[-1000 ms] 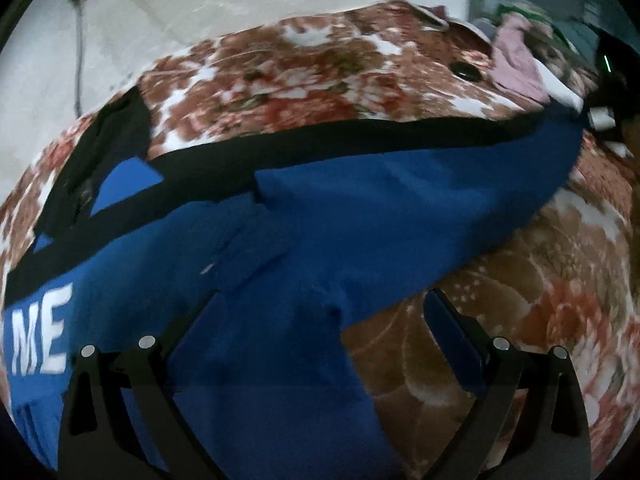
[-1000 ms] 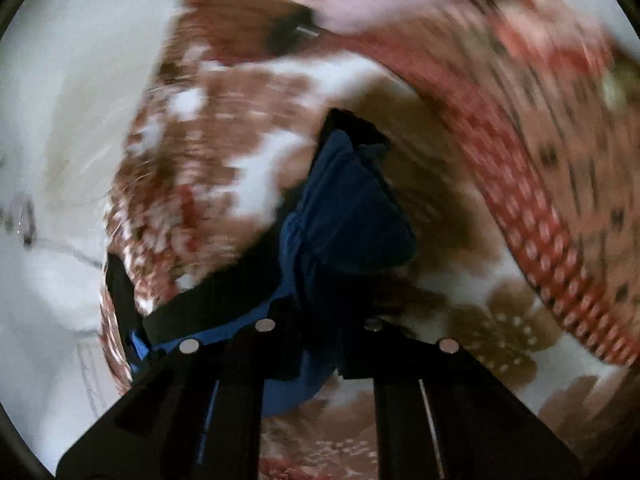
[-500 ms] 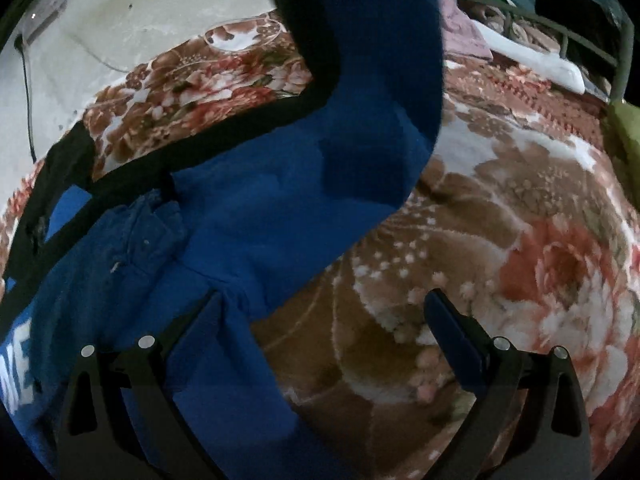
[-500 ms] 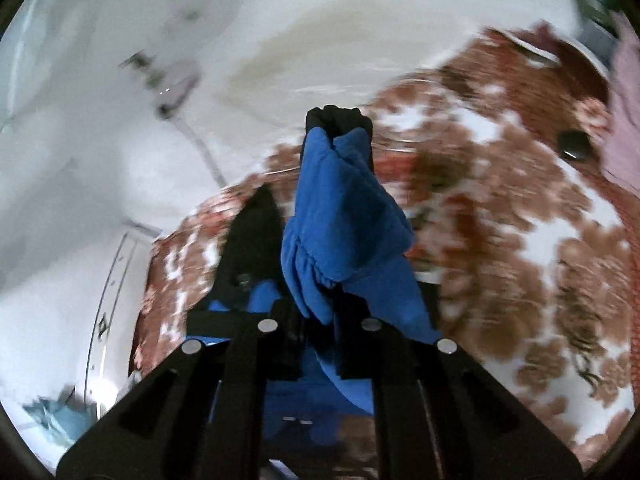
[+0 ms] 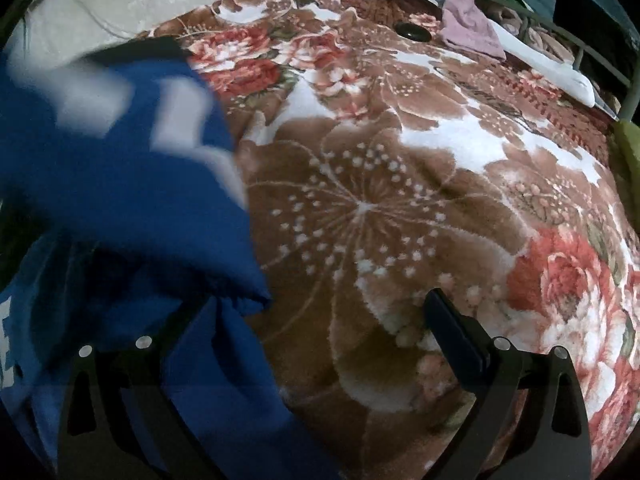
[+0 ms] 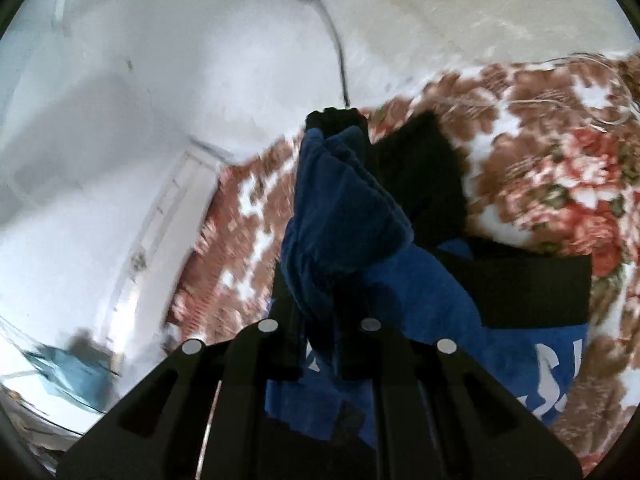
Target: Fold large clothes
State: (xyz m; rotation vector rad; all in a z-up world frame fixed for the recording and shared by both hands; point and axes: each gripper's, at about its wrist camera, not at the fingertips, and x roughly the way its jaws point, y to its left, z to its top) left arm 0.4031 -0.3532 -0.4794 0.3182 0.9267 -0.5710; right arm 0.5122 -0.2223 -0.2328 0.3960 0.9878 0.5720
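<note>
**Sleeve carried across for the fold**

In the left wrist view, the blue garment (image 5: 132, 184) fills the left half of the frame, motion-blurred, with white lettering at upper left and a black trim edge above it. It lies partly on the floral blanket (image 5: 400, 208), which covers the centre and right of the frame. The left gripper (image 5: 320, 316) sits at the bottom edge with its 2 fingers spread wide and nothing between them; the left finger overlaps the blue cloth, the right finger is over bare blanket. At upper right lie a pink cloth (image 5: 468, 24) and a small dark object (image 5: 414, 32), well apart from the work.

In the right wrist view, the right gripper (image 6: 320, 336) at lower centre has its jaws pressed together on a bunched fold of the blue garment, whose black cuff (image 6: 336, 120) stands up in mid-frame. The rest of the garment spreads to the lower right, with a black band and white letters.

This looks like the fold-over step: 1 end is lifted and travelling across the body. The next move calls for laying that end flat on the garment, edges aligned, then releasing.
</note>
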